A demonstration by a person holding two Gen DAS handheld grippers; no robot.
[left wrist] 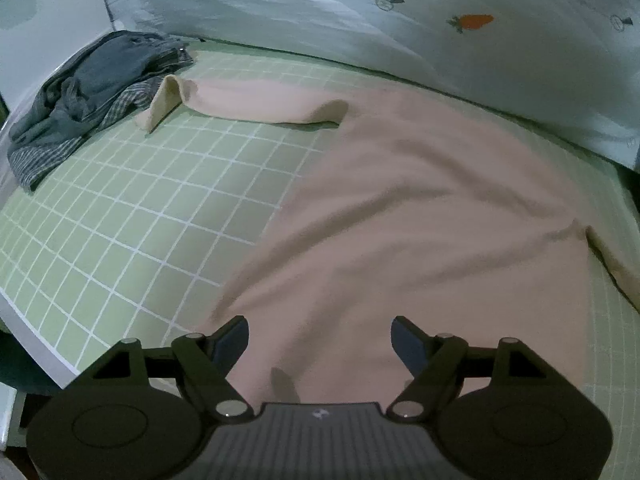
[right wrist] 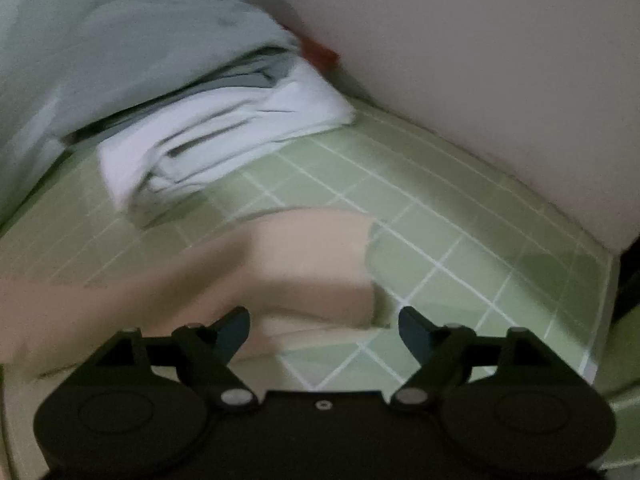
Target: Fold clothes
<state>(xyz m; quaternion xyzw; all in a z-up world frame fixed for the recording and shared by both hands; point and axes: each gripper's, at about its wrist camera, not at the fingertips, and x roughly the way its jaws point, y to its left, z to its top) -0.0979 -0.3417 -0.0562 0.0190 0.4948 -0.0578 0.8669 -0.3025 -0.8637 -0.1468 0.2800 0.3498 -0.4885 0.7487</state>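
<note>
1. Pink top lies spread flat on the green checked sheet of a bed; in the left wrist view it fills the middle and right, with one sleeve stretching far left and its cuff turned up.
2. Only the left wrist view shows the heap of grey and striped clothes at the far left, just beside that cuff; it also shows the pale quilt with a carrot print along the far side.
3. Only the right wrist view shows the folded white stack far on the sheet, with a blurred pink sleeve end near the camera and a plain pale wall or board at the far right.
4. Left gripper has its fingers spread wide, holding nothing; it hangs above the near hem of the top, and contact cannot be told.
5. Right gripper is likewise spread wide and empty; the sleeve end lies just beyond its left finger.
</note>
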